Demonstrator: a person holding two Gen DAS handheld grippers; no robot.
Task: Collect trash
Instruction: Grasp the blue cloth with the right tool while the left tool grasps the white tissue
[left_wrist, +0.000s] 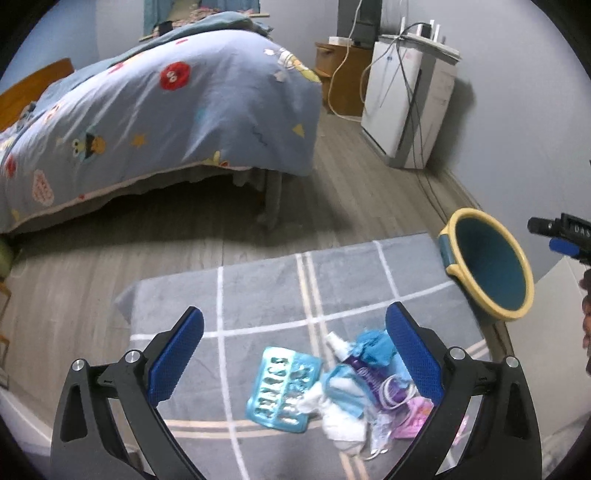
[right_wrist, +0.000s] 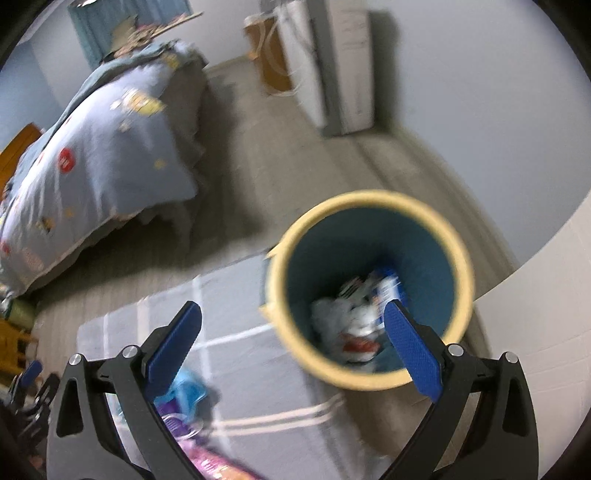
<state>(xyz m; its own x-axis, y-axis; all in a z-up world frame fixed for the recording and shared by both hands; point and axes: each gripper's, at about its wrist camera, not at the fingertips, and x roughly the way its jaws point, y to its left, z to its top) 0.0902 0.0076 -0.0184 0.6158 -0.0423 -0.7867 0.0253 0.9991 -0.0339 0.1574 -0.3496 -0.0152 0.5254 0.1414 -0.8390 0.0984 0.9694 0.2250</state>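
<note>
A pile of trash lies on the grey checked rug (left_wrist: 258, 295): a light-blue blister tray (left_wrist: 282, 391), white tissue (left_wrist: 341, 413), a purple spray bottle (left_wrist: 354, 365), blue crumpled cloth (left_wrist: 373, 347) and pink wrappers (left_wrist: 413, 413). My left gripper (left_wrist: 295, 332) is open and empty just above the pile. The teal bin with a yellow rim (left_wrist: 491, 273) stands at the rug's right corner. In the right wrist view the bin (right_wrist: 369, 291) holds several pieces of trash (right_wrist: 354, 317). My right gripper (right_wrist: 295, 332) is open and empty above the bin's rim; it also shows in the left wrist view (left_wrist: 561, 236).
A bed with a blue patterned cover (left_wrist: 147, 122) stands at the back left. A white appliance (left_wrist: 406, 99) with cables and a wooden cabinet (left_wrist: 343, 77) stand against the far wall. A white surface (right_wrist: 535, 350) borders the bin on the right.
</note>
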